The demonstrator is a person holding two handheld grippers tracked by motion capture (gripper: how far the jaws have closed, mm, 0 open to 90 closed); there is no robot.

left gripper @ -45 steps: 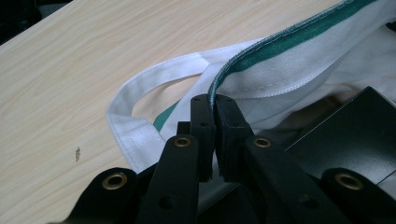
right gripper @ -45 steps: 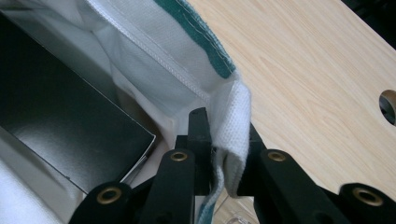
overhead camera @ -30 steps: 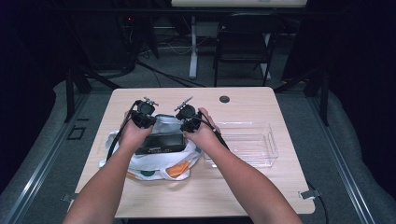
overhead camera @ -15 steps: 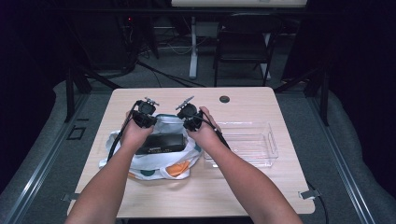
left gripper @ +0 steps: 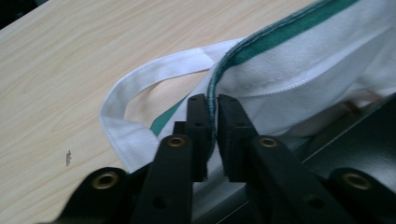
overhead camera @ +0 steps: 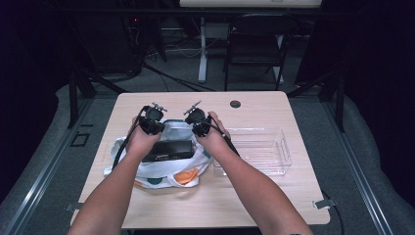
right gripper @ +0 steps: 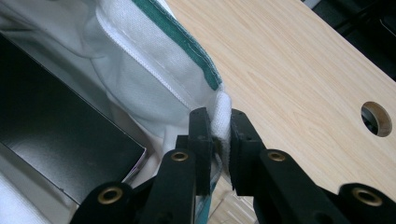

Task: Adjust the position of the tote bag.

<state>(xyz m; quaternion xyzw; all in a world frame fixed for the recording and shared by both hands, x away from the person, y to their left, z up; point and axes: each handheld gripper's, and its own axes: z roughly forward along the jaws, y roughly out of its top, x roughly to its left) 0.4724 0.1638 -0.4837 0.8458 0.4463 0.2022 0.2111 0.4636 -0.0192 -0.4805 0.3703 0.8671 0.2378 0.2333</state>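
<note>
The high view looks forward and down from above the person's side, far enough back to take in the whole light wooden worktop (overhead camera: 254, 196) and the dark floor around it. The left gripper view sits very close, looking along the left hand-held gripper (left gripper: 211, 105) at the green-trimmed white cloth bag (left gripper: 299, 60). The right gripper view is just as near, along the right hand-held gripper (right gripper: 219, 119). All 3 views share that bag, its black box (right gripper: 51, 140) and the worktop.
</note>
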